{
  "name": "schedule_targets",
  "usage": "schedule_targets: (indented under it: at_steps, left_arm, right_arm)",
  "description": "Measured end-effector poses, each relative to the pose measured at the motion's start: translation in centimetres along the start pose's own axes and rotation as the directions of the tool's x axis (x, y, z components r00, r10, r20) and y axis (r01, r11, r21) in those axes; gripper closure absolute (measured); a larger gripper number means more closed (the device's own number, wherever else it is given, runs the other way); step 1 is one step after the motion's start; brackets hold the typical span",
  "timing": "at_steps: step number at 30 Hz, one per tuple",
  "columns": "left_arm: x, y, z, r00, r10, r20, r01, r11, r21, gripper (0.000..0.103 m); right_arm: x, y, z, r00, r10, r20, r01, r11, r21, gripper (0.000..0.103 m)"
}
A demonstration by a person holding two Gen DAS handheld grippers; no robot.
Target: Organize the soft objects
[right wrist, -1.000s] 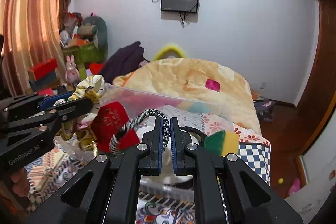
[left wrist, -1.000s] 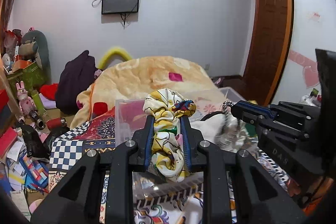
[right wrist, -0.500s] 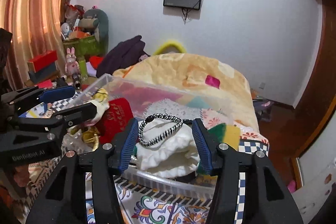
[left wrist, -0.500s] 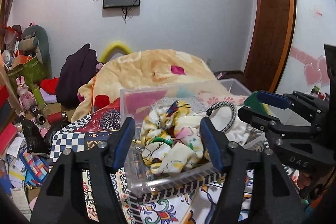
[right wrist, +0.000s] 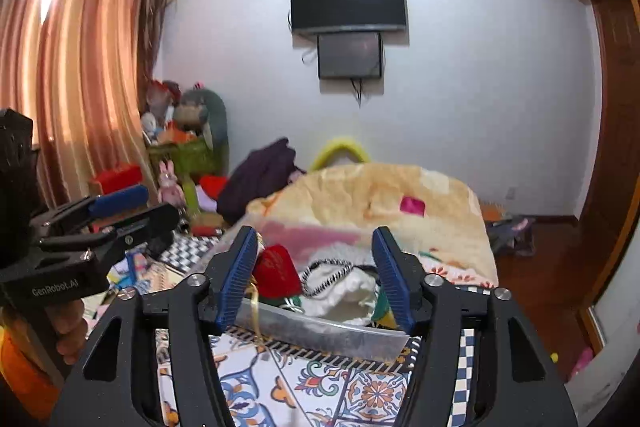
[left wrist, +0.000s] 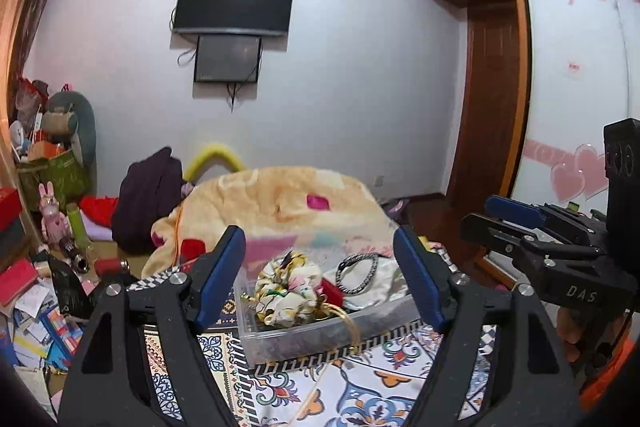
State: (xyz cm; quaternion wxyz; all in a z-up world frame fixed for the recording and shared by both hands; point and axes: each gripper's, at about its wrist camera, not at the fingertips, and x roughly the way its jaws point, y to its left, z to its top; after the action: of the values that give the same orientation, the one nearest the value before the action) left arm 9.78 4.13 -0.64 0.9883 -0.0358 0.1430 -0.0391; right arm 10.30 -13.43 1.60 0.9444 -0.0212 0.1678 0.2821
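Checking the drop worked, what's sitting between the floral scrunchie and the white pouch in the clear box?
In the left wrist view, a red pouch lies between the floral scrunchie and the white pouch, inside the clear box.

Pale wall [left wrist: 340, 67] carries a dark television [left wrist: 234, 3] with a smaller screen [left wrist: 227, 58] mounted directly below (cables hanging). Orange curtains [right wrist: 80, 75] admit daylight at the left; wooden wardrobe [left wrist: 492, 87] stands at the right.

My bed [left wrist: 360, 387] wears a patterned cover; on it sit a clear bin [left wrist: 320, 331] and, behind, a yellow blanket [left wrist: 272, 203].
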Motion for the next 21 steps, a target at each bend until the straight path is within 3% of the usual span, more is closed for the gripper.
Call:
schedule_targets:
  at_steps: [5, 7, 9, 12, 15, 21]
  left_arm:
    - [-2.6, -1.1, 0.6, 0.999, -0.001, 0.051, 0.0, 1.0, 0.02, 0.008]
    - [-3.2, -1.2, 0.7, 0.998, -0.001, 0.063, 0.0, 1.0, 0.022, 0.006]
    - [-3.8, -1.4, 0.7, 0.998, -0.004, 0.069, 0.002, 1.0, 0.022, 0.002]
    - [-4.3, -1.5, 0.7, 0.997, -0.006, 0.072, 0.005, 1.0, 0.016, 0.001]
    - [-4.7, -1.8, 0.5, 0.997, -0.003, 0.075, 0.002, 1.0, 0.017, 0.001]
    - [-5.0, -2.3, 0.4, 0.997, 0.001, 0.081, -0.003, 1.0, 0.028, 0.0]
  right_arm:
    - [-2.1, 0.8, 0.6, 0.998, 0.0, 0.063, 0.001, 1.0, -0.011, 0.034]
    - [-2.6, 0.9, 0.7, 0.997, -0.003, 0.08, 0.003, 1.0, -0.008, 0.02]
    - [-2.9, 1.0, 0.7, 0.995, -0.011, 0.099, 0.012, 1.0, -0.007, 0.018]
    - [-3.3, 1.2, 0.6, 0.994, -0.017, 0.109, 0.017, 1.0, -0.003, 0.014]
    - [-3.7, 1.1, 0.2, 0.993, -0.02, 0.118, 0.019, 1.0, 0.008, 0.004]
    - [-4.4, 1.1, 0.0, 0.991, -0.032, 0.133, 0.031, 0.999, 0.009, 0.001]
